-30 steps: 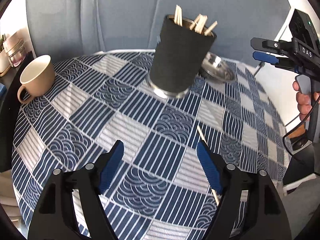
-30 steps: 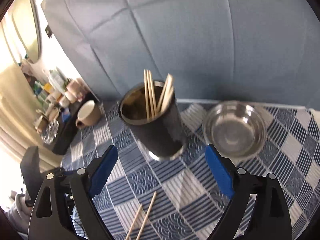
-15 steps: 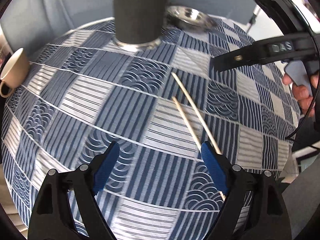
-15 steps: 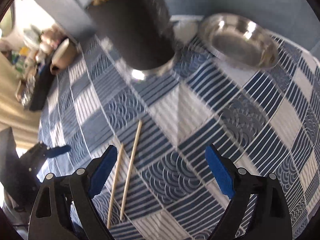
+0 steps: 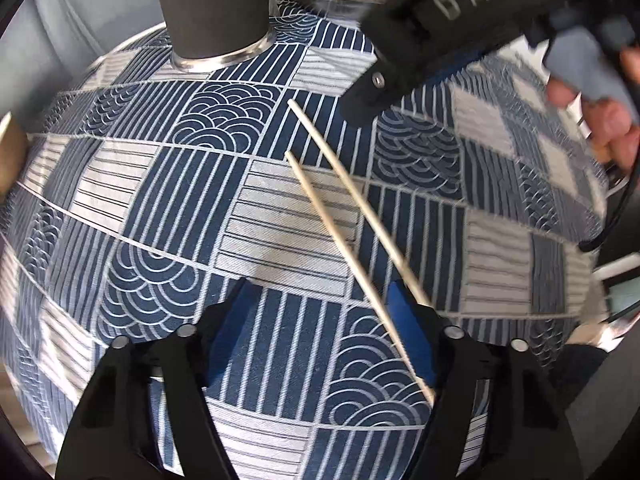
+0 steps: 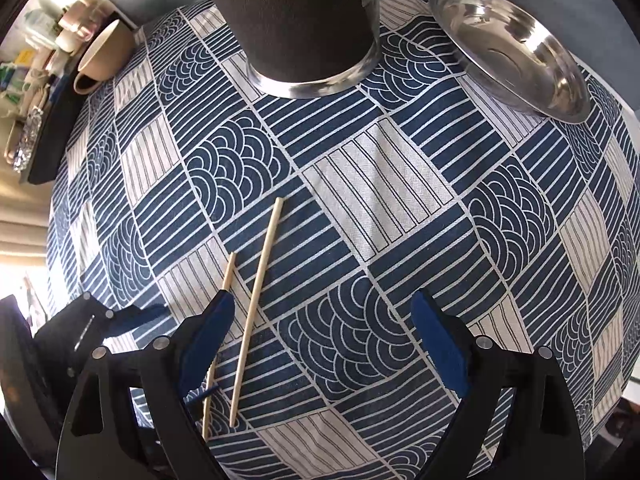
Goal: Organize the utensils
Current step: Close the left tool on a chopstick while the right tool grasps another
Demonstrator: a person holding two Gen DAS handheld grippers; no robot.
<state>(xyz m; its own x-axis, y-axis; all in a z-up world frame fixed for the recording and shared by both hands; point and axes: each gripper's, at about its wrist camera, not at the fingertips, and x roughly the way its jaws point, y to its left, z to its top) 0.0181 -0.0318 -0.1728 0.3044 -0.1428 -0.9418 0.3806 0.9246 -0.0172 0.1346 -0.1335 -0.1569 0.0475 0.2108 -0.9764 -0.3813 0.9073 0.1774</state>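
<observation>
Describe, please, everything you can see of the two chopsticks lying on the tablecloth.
The two chopsticks are thin, pale, bare sticks that look like wood or bamboo. They lie flat on the blue-and-white patterned tablecloth, side by side and nearly parallel, with a small gap, one end offset ahead of the other. They point roughly toward the dark cup but stop short of it. Both grippers hang above them: the right gripper stands wide open with one chopstick between its fingers; the left gripper has been closing, gripping nothing.
</observation>
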